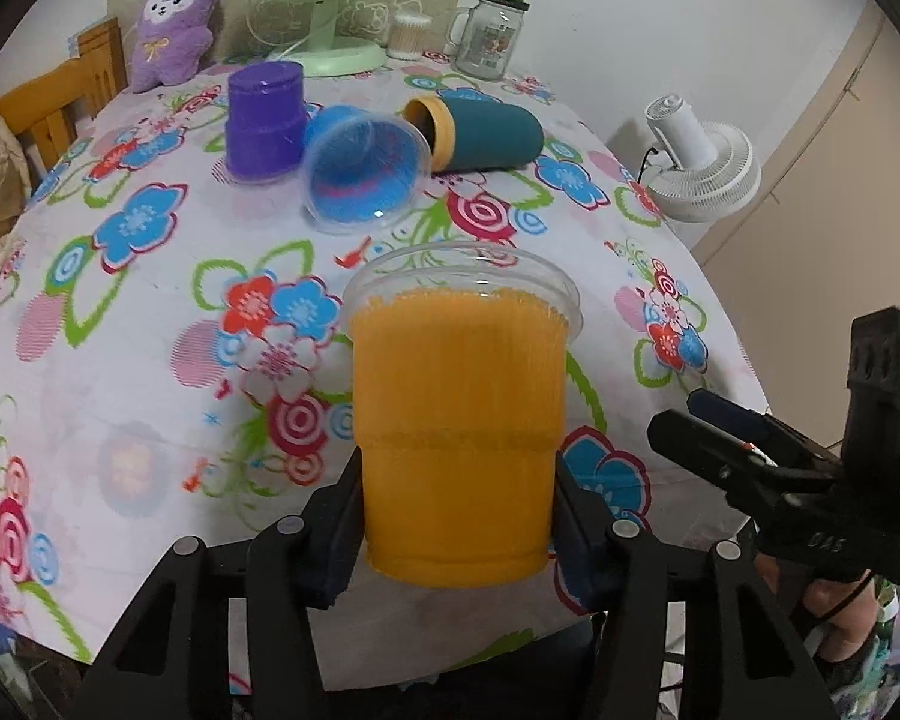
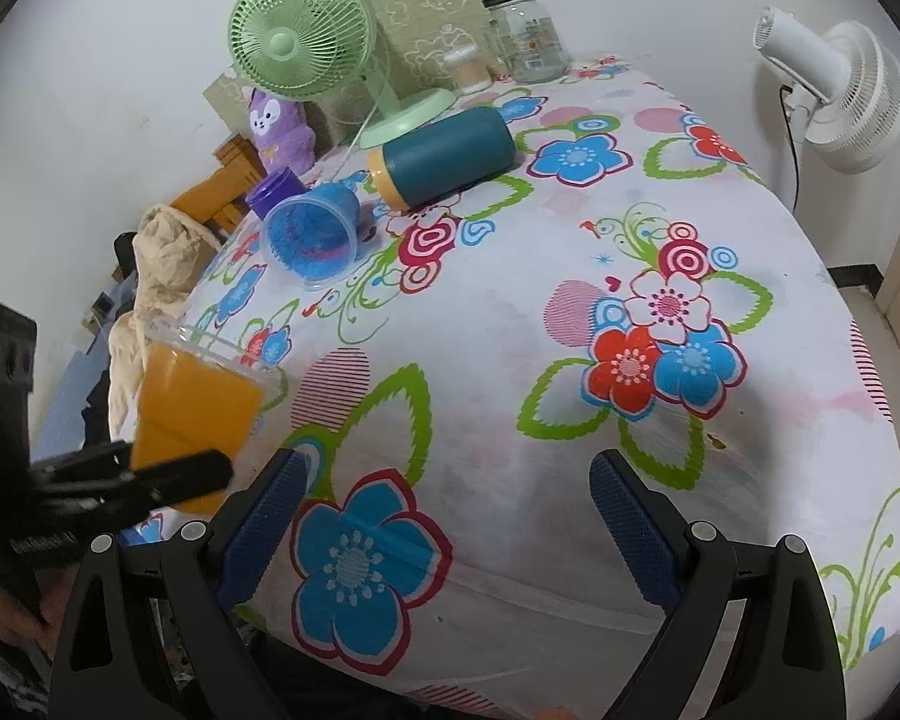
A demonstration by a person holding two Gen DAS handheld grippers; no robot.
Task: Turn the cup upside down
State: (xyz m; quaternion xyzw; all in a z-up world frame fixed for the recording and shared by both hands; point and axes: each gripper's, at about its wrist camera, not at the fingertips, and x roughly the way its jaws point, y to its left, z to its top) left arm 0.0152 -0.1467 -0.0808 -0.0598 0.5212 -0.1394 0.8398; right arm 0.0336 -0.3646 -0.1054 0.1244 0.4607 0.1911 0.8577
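Note:
My left gripper [image 1: 457,516] is shut on an orange plastic cup [image 1: 459,420] and holds it upright, mouth up, above the near edge of the table. The same cup [image 2: 195,405] shows at the left of the right wrist view, held by the left gripper [image 2: 168,480]. My right gripper [image 2: 447,516] is open and empty over the flowered tablecloth [image 2: 510,360]; it also shows at the right of the left wrist view [image 1: 714,426]. A blue cup [image 1: 363,168] lies on its side. A purple cup [image 1: 264,120] stands upside down.
A teal bottle with a yellow cap [image 1: 474,132] lies on its side behind the blue cup. A green fan [image 1: 324,6], a purple plush [image 1: 174,24], a glass jar [image 1: 492,30] and a swab box [image 1: 411,36] stand at the back. A white fan [image 1: 708,162] stands beside the table.

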